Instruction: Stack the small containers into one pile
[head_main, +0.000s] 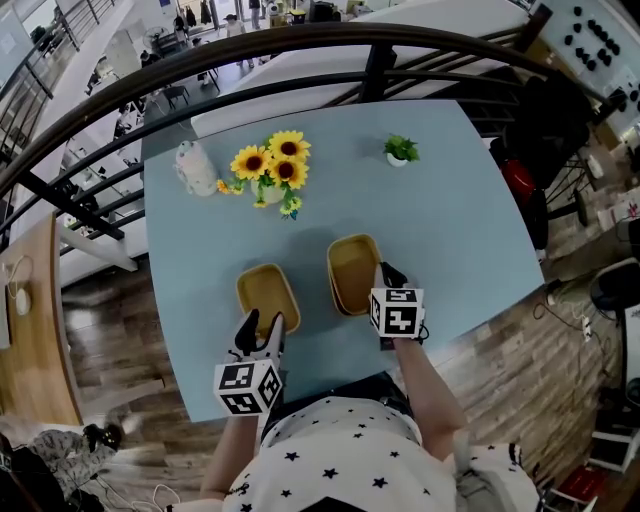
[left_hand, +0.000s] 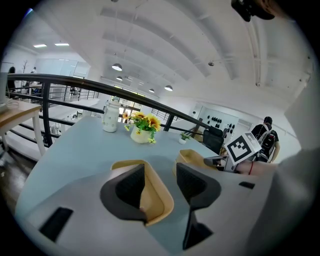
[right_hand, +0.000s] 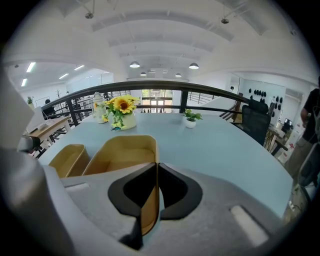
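Two tan containers sit side by side, slightly apart, on the pale blue table (head_main: 460, 200), near its front edge. The right gripper (right_hand: 156, 167) is clenched on the right-hand wall of the right container (head_main: 352, 265), its jaws nearly together, with one inside the wall and one outside. In the head view this container shows a doubled rim along its left side (whether a second one is nested in it I cannot tell).

The left gripper (left_hand: 160, 175) is released. Its jaws stand apart astride the near right wall of the left container (head_main: 265, 290), the left jaw over the inside and the right jaw outside, and neither pad presses on it.

At the far side of the table stand three more things: one vase of sunflowers (head_main: 272, 165) with three large blooms, one white jar (head_main: 195, 168) just to its left, and one small green potted plant (head_main: 401, 150) well off to the right.
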